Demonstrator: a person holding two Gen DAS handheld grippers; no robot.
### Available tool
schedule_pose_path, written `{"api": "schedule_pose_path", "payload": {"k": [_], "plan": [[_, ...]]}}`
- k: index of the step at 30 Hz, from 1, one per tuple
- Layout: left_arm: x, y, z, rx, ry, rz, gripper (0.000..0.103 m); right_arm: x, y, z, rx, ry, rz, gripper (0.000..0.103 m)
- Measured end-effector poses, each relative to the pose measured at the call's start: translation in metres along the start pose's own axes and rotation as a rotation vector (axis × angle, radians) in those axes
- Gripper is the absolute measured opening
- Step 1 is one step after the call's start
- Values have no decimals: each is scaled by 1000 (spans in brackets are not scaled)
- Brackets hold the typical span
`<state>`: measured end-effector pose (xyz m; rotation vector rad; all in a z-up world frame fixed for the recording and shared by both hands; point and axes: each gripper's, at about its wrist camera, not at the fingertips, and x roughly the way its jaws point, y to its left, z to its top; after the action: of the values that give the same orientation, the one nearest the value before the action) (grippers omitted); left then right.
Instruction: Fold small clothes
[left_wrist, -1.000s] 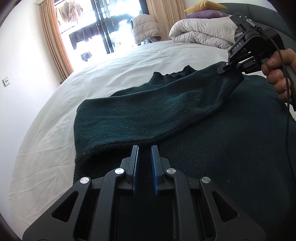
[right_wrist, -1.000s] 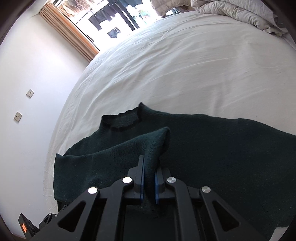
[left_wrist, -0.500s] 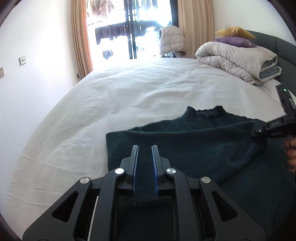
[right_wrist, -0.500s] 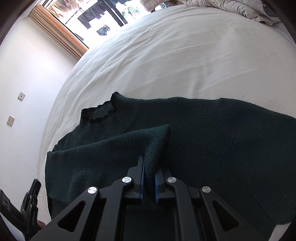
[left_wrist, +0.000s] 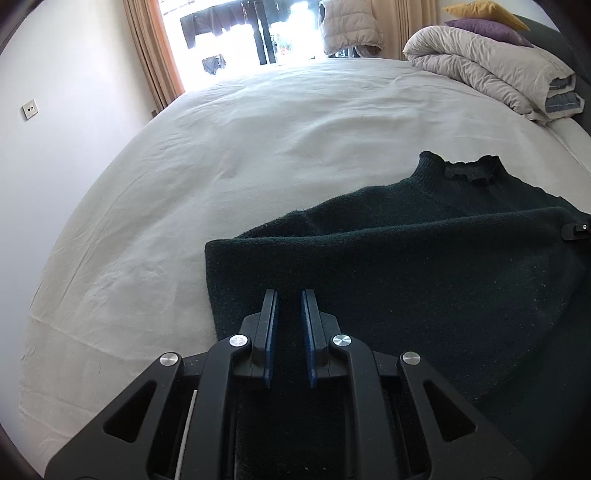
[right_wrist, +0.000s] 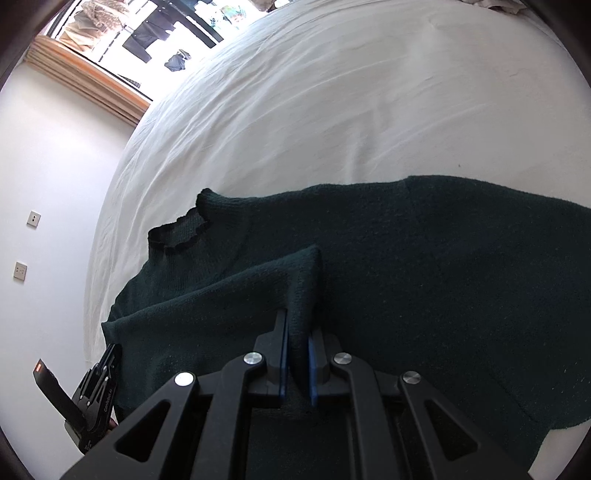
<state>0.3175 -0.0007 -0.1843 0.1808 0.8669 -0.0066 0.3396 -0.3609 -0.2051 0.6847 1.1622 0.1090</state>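
Lying flat, dark green sweater (left_wrist: 424, 266), apparently knitted.

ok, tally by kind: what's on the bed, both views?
sweater: 1, dark green
duvet: 1, folded, off-white
pillows: 2, yellow and purple, on the duvet
grippers: 2, left gripper and right gripper, both over the sweater
Total: 6, all on or over the white bed
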Motion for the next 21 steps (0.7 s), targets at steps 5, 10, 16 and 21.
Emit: {"api": "schedule_pose_path", "payload": {"k": [5, 10, 16, 21], "plan": [[3, 4, 3, -7, 13, -27, 13, -23, 9, -1, 11, -28, 40, 9], [6, 5, 5, 20, 23, -49, 13, -24, 2, -7, 72, -16, 72, 9], [13, 8, 3, 27, 23, -63, 13, 3, -24, -7, 93, -15, 26, 8], [14, -1, -2, 75, -7, -7, 13, -25, -10, -11, 29, -160, -93, 35]]}}
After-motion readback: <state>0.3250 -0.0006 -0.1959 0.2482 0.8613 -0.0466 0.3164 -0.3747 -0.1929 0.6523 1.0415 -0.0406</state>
